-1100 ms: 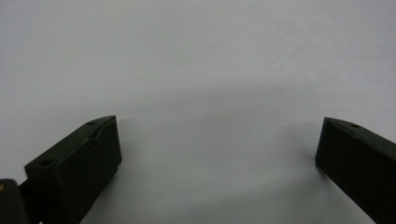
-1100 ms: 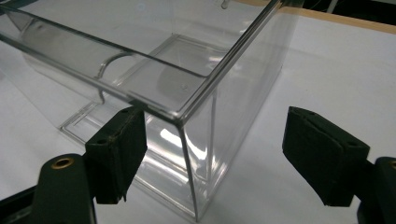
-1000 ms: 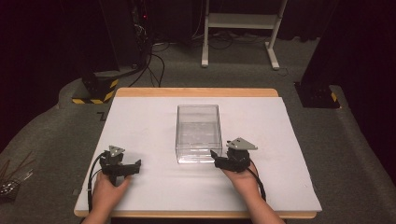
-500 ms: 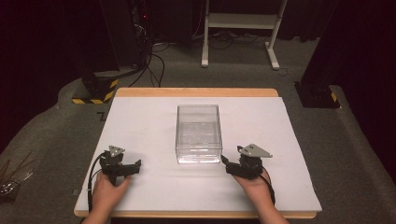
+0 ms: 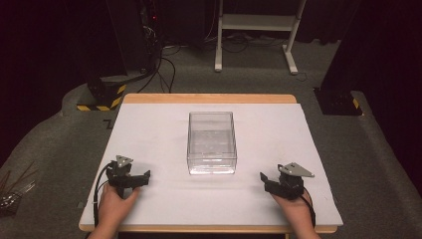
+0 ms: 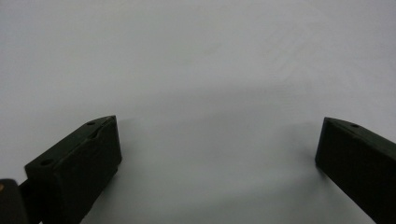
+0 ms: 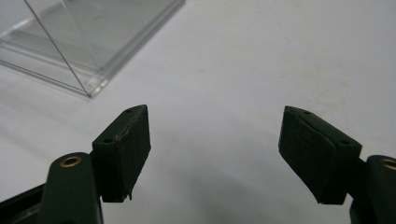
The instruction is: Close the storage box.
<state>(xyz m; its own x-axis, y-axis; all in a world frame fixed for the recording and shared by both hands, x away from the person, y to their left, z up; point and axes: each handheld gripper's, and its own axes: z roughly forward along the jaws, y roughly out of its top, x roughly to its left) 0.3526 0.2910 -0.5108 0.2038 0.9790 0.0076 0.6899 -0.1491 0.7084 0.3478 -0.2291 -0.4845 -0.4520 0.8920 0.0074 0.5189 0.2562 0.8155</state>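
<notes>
A clear plastic box [image 5: 211,143] stands in the middle of the white table [image 5: 159,129], with nothing visible inside it. My left gripper [image 5: 143,178] rests low on the table at the front left, jaws wide apart over bare white surface [image 6: 219,140]. My right gripper [image 5: 264,180] sits at the front right, well off the box's near right corner, open with nothing between its jaws [image 7: 215,140]. One corner of the clear box [image 7: 88,46] shows at the upper left of the right gripper view.
The table's wooden rim [image 5: 209,98] runs along the far side. Beyond it are grey carpet, a white frame [image 5: 254,30] and dark equipment with cables [image 5: 149,45]. A black and yellow block [image 5: 102,97] lies off the far left corner.
My right gripper has drawn back from the box's near right corner, moving right and toward the front edge. The left gripper and the box have stayed put.
</notes>
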